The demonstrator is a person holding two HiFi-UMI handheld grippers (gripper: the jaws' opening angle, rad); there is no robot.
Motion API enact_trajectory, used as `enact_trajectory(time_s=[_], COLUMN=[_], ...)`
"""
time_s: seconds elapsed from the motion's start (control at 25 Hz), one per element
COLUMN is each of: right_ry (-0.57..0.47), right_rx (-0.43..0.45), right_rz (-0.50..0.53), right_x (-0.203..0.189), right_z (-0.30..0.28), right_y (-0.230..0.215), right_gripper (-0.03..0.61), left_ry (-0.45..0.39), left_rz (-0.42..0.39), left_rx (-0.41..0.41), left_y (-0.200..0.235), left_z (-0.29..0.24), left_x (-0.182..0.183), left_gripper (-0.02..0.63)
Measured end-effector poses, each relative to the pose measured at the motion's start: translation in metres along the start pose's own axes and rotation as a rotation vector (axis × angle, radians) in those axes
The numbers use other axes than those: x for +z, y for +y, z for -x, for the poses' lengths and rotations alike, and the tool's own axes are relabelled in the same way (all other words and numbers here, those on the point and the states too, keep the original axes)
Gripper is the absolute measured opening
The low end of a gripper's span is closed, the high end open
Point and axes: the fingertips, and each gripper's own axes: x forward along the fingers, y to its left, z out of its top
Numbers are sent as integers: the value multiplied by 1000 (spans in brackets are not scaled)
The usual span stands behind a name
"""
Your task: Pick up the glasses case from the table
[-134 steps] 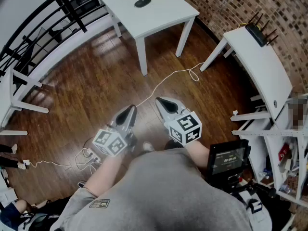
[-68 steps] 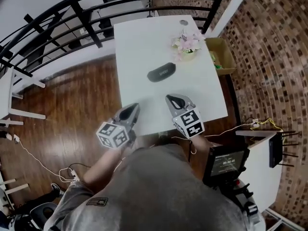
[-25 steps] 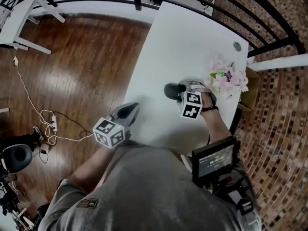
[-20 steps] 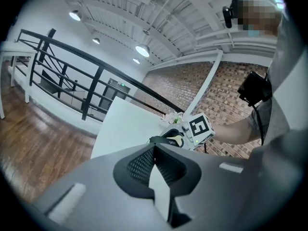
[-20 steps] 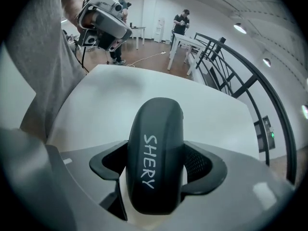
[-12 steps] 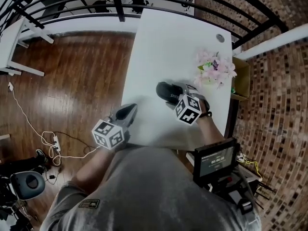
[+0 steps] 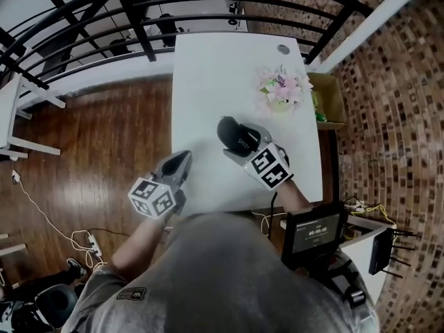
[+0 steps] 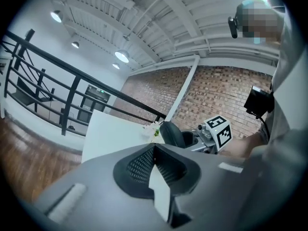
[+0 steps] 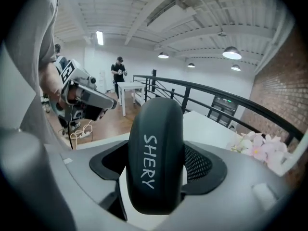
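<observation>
The right gripper (image 9: 155, 174) is closed on the glasses case (image 9: 155, 143) – a dark, rounded hard case with white lettering along its side. The case is clamped across its width between the two meshed pads, and its rounded end is pointed away from the camera. In the head view, the case is seen held over the near half of a white table (image 7: 208, 68), in front of the gripper's marker cube.

The left gripper (image 8: 154, 150) is seen with its jaws brought together at the tips and nothing between them. It is held to the left of the right gripper, at the table's near-left corner, well apart from the case.

A bunch of pale pink flowers (image 7: 281, 89) is set on the table's right side, a little beyond the case. A brown box (image 7: 326, 99) is placed just beside the table's right edge. The table is bordered by a black metal railing (image 7: 139, 5) at its far end, a dark wooden floor (image 7: 104, 130) on the left and a brick wall (image 7: 388, 82) on the right. A small screen (image 7: 319, 231) is mounted below the person's right arm.
</observation>
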Motion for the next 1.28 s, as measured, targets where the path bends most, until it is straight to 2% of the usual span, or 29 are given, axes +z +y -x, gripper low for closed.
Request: enact_trajectory(time_s=[0.32, 0.72, 0.88, 1.28], right_ry=[-256, -487, -538, -549], right_rx=[-72, -88, -86, -89], right_rz=[-378, -658, -716, -717], right_x=[24, 25, 23, 24], right_z=[42, 84, 94, 100], right_y=[6, 19, 26, 38], right_gripper=[364, 367, 367, 367], left_ry=[-12, 3, 2, -2], left_rz=[-49, -75, -78, -79], left_rx=[-75, -152, -173, -191], left_y=[-17, -38, -45, -52], left_z=[9, 14, 16, 15], left_x=[18, 24, 25, 23], left_gripper=[2, 2, 2, 2])
